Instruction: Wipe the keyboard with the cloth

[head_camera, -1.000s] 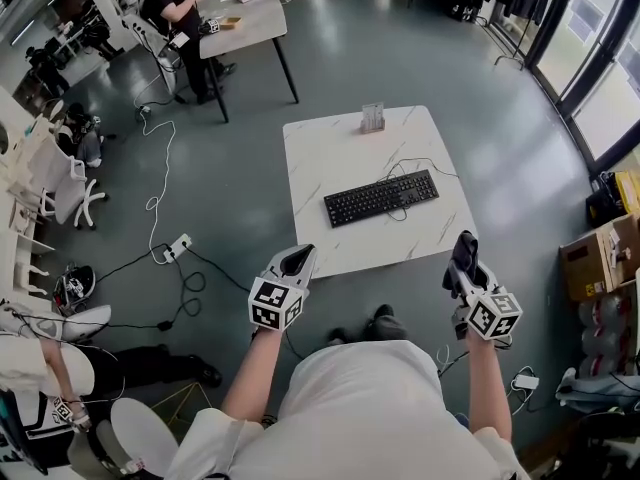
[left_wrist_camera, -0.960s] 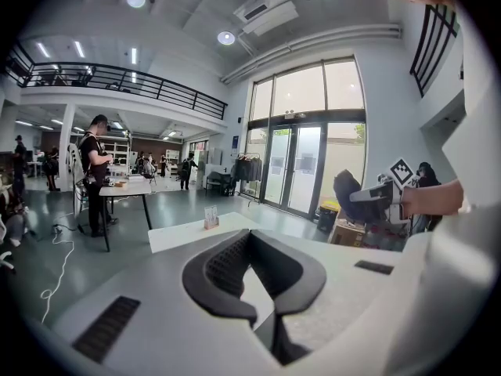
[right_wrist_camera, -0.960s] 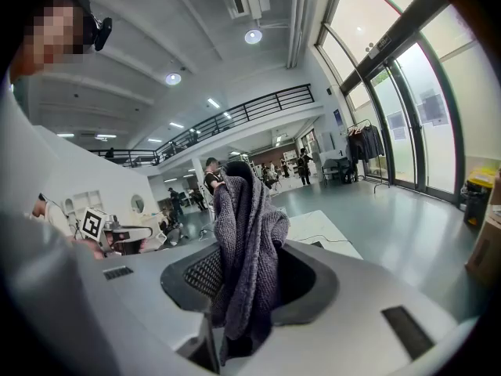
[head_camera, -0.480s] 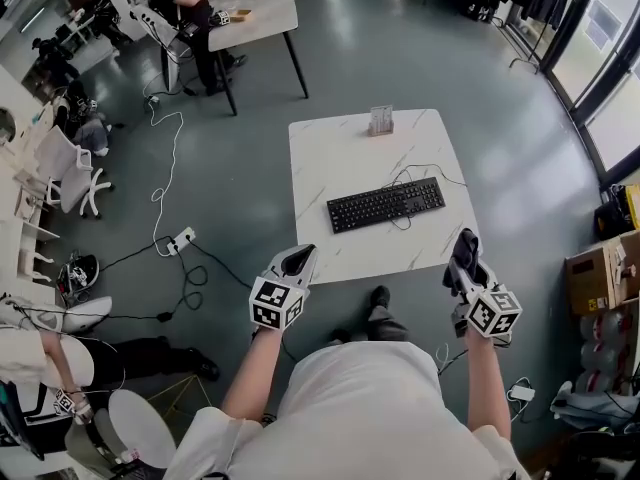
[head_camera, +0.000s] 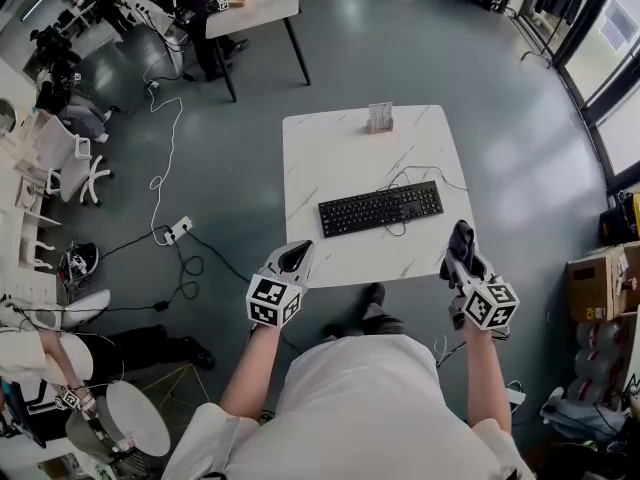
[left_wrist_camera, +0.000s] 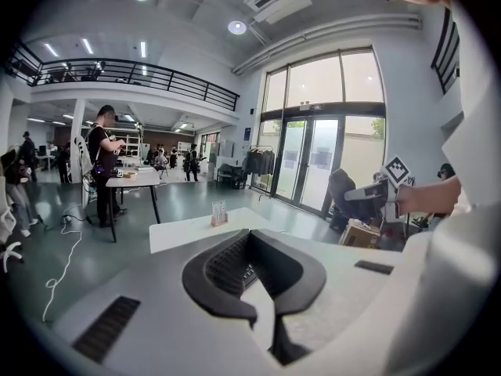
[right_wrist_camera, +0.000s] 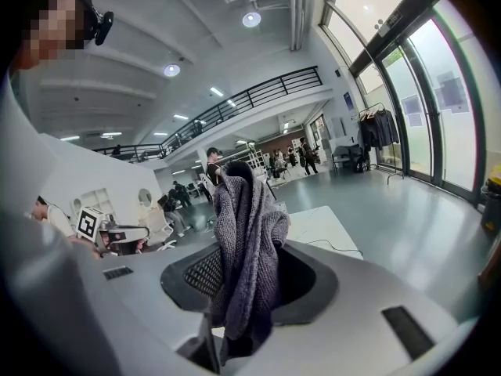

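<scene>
The black keyboard (head_camera: 381,209) lies across the near half of a white marble table (head_camera: 340,148), its cable looped behind it. My right gripper (head_camera: 460,245) is shut on a dark grey cloth (head_camera: 459,238) that sticks up from the jaws; it hovers at the table's near right corner, short of the keyboard. In the right gripper view the cloth (right_wrist_camera: 246,241) hangs bunched between the jaws. My left gripper (head_camera: 294,259) is shut with nothing in it, at the table's near left corner. From the left gripper view (left_wrist_camera: 254,276) the table (left_wrist_camera: 184,229) lies ahead.
A small card stand (head_camera: 380,118) sits at the table's far edge. Cables and a power strip (head_camera: 178,232) lie on the floor to the left. A second table (head_camera: 255,3) with a person stands farther back. Cardboard boxes (head_camera: 600,273) are at the right.
Both grippers have moved forward toward the table's near edge as the person stepped closer. The cloth stays held in the right gripper. The keyboard has not moved.
</scene>
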Tool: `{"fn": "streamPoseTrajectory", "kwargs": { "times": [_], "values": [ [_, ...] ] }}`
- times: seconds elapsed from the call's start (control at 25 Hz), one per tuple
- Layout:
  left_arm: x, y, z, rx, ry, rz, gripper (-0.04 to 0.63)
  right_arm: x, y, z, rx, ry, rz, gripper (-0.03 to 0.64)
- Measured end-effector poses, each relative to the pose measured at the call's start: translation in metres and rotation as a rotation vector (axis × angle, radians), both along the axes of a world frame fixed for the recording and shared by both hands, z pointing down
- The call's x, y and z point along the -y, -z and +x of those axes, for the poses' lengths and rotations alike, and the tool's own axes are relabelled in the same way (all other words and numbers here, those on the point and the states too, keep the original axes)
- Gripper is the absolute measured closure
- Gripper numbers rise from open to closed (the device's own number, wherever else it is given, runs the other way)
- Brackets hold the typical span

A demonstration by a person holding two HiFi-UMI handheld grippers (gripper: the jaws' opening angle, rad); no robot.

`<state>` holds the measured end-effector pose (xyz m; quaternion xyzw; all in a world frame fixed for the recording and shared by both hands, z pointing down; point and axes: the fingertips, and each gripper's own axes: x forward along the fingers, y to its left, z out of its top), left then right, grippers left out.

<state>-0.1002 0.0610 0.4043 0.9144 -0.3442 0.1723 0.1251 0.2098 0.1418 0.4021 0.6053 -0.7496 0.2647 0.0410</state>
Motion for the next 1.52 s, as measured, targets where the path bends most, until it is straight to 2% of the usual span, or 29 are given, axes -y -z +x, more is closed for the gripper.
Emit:
{"fn": "streamPoseTrajectory", "kwargs": {
  "times": [0.6,1.04,1.52],
  "values": [
    [0.049,-0.019,0.050,0.016,0.090,-0.031,0.588,0.073,-0.029,0.049,0.004,0.096,-0.057,0.459],
    [0.061,-0.032,0.061,0.055,0.150,-0.052,0.588,0.105,-0.052,0.070,0.046,0.141,-0.092,0.457],
    [0.078,-0.045,0.066,0.057,0.140,-0.086,0.588,0.111,-0.072,0.057,0.052,0.168,-0.149,0.457]
  ]
}}
